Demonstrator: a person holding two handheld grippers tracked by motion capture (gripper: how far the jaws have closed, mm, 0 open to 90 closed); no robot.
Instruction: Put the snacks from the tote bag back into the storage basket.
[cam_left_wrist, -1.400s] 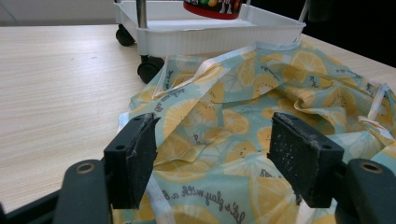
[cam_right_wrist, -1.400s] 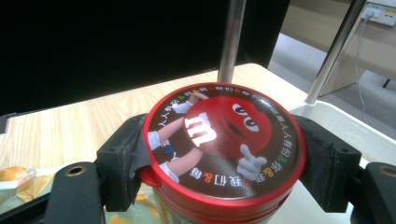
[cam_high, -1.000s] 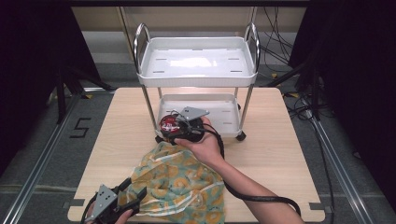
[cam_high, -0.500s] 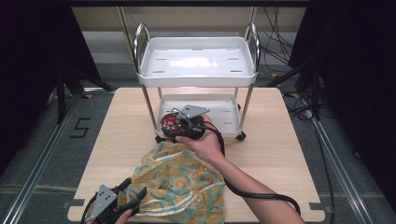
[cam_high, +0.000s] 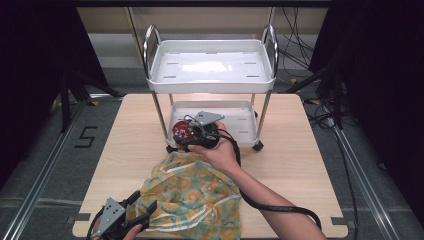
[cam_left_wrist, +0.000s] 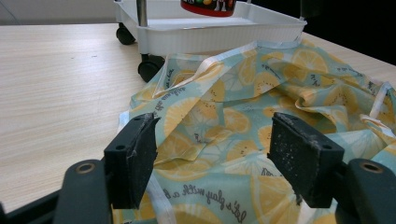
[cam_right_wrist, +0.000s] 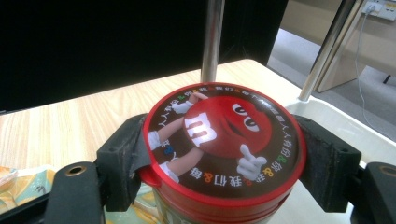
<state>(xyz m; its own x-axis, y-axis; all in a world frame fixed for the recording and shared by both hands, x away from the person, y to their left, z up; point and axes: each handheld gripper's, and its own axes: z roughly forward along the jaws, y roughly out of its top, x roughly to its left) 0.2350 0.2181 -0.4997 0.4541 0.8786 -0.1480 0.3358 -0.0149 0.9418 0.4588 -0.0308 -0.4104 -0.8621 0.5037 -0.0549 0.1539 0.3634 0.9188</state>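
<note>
Two grippers are at work on the wooden table (cam_high: 125, 130). We see the right gripper (cam_high: 187, 134), at about 12 o'clock from the cloth, clamped on a red-lidded candy tub (cam_right_wrist: 224, 140); its jaws press both sides just under the lid. The tub is at the front edge of the lower tray of the small white cart (cam_high: 212, 65), above the tray's rim. We see the left gripper (cam_left_wrist: 212, 158) at the table's 7 o'clock corner, its jaws wide apart and holding nothing, over the crumpled lemon-print cloth (cam_high: 195, 195). The cloth's far edge touches the cart's lower tray.
</note>
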